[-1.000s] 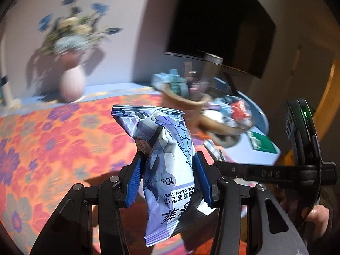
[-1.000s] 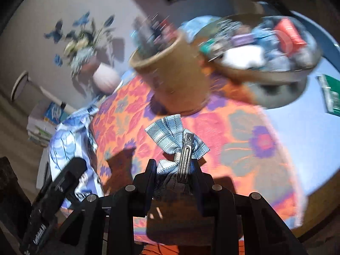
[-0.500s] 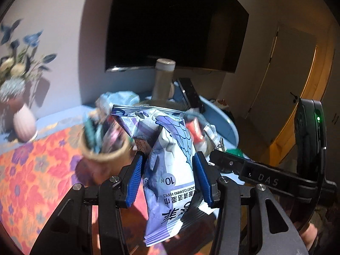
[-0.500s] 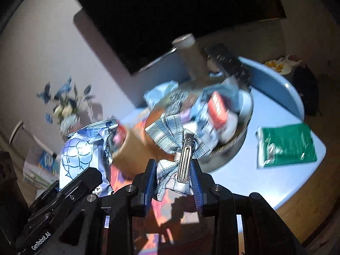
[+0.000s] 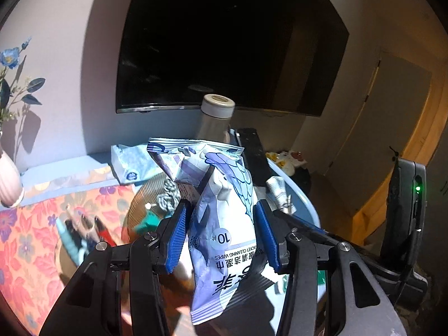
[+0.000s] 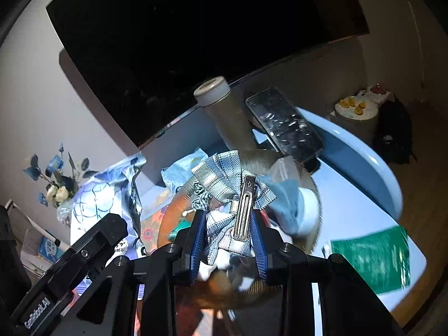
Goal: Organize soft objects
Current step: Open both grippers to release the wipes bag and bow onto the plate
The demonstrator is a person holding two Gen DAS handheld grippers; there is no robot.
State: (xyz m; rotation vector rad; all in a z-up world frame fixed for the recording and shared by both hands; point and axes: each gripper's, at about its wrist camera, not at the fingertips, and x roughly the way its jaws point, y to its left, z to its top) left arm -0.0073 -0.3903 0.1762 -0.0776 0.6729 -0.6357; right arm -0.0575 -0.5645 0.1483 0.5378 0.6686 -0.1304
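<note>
My left gripper [image 5: 222, 236] is shut on a blue and white pack of wet wipes [image 5: 218, 215], held upright above the table; the same pack [image 6: 103, 198] shows at the left of the right wrist view. My right gripper [image 6: 228, 240] is shut on a grey plaid fabric bow with a metal hair clip [image 6: 226, 193]. Both hang over a wide wooden bowl [image 6: 313, 196] that holds several small soft items, partly hidden behind the held things.
A tall cylindrical bottle [image 5: 214, 120] and a dark remote [image 6: 282, 126] stand behind the bowl, below a black TV [image 5: 229, 42]. A cup of pens [image 5: 81, 232] sits on the floral cloth [image 5: 25, 240]. A green packet [image 6: 369, 257] lies at right; a vase [image 5: 8, 184] far left.
Both grippers have swung right and upward with their loads. The view went from the floral cloth and vase to the bowl, bottle and TV. The grips are unchanged.
</note>
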